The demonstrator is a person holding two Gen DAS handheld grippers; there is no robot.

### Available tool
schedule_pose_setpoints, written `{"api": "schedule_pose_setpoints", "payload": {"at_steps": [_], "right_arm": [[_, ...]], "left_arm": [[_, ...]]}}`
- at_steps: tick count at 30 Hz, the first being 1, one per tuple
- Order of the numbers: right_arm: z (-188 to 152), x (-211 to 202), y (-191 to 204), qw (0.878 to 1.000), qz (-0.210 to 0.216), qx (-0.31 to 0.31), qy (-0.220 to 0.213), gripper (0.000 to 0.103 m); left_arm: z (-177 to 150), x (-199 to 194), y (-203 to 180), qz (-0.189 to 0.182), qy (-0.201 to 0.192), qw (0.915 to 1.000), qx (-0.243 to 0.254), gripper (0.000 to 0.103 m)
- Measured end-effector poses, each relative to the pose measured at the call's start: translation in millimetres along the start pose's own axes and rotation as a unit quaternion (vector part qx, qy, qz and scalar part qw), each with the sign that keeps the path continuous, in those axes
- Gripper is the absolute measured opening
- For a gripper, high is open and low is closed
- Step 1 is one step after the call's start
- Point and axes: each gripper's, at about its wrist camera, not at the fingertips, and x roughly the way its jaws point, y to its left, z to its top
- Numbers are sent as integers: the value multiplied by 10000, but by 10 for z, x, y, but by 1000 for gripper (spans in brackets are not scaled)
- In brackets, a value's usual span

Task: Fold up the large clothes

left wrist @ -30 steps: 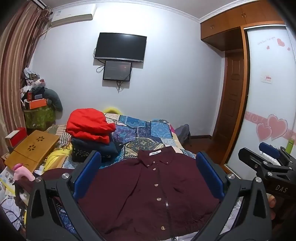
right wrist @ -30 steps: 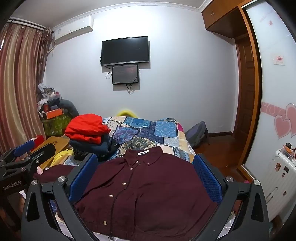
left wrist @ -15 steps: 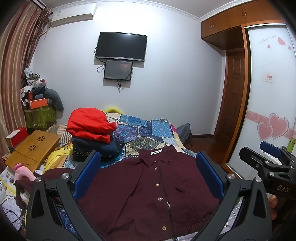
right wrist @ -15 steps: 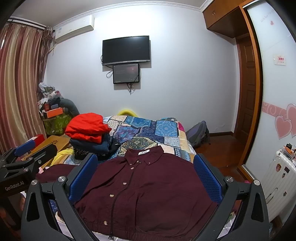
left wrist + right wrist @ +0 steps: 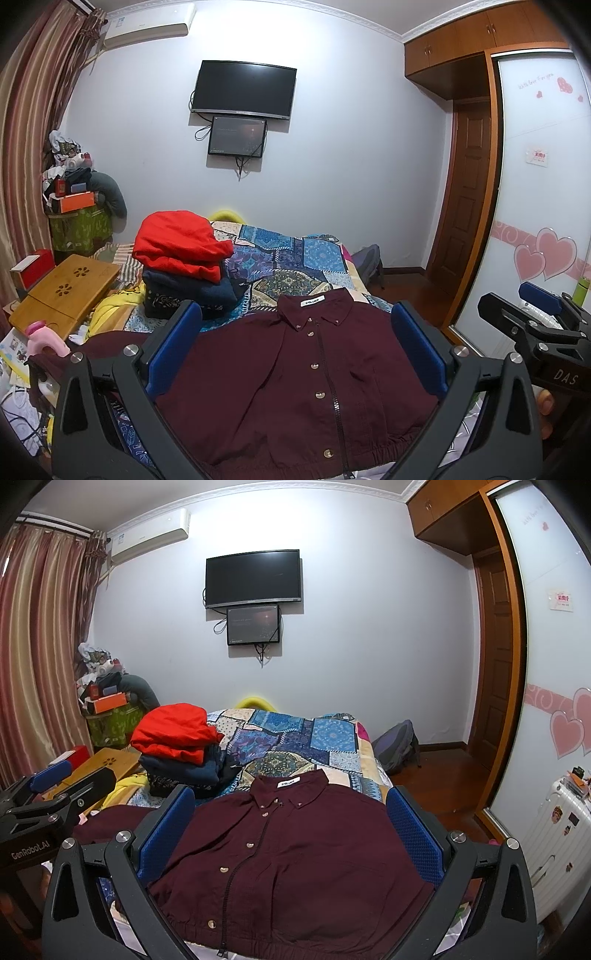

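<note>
A maroon buttoned jacket [image 5: 295, 384] [image 5: 291, 860] lies flat and face up on the near end of the bed, collar toward the far wall, one sleeve stretched out to the left. My left gripper [image 5: 295, 336] hovers open above it, blue pads wide apart, holding nothing. My right gripper [image 5: 290, 812] hangs open over the same garment, also with nothing in it. Each gripper shows at the edge of the other's view: the right one [image 5: 532, 325] and the left one [image 5: 48, 794].
A stack of folded clothes [image 5: 184, 258], red on top of dark blue, sits on the patchwork bedspread [image 5: 295, 258] at left. A wooden lap desk [image 5: 62, 291] lies beside the bed. A backpack [image 5: 397, 746], a wardrobe door [image 5: 535, 206] and a white suitcase [image 5: 554, 834] stand at right.
Both views have drifted very slightly; the jacket lies as before and both grippers stay open.
</note>
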Motion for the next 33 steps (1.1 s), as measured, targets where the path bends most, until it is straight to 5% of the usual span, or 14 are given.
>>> {"api": "schedule_pose_setpoints", "payload": {"at_steps": [33], "right_arm": [[-30, 33, 53, 10000, -9, 6, 79, 103]], "left_arm": [[15, 29, -10, 14, 71, 10000, -33, 103]]}}
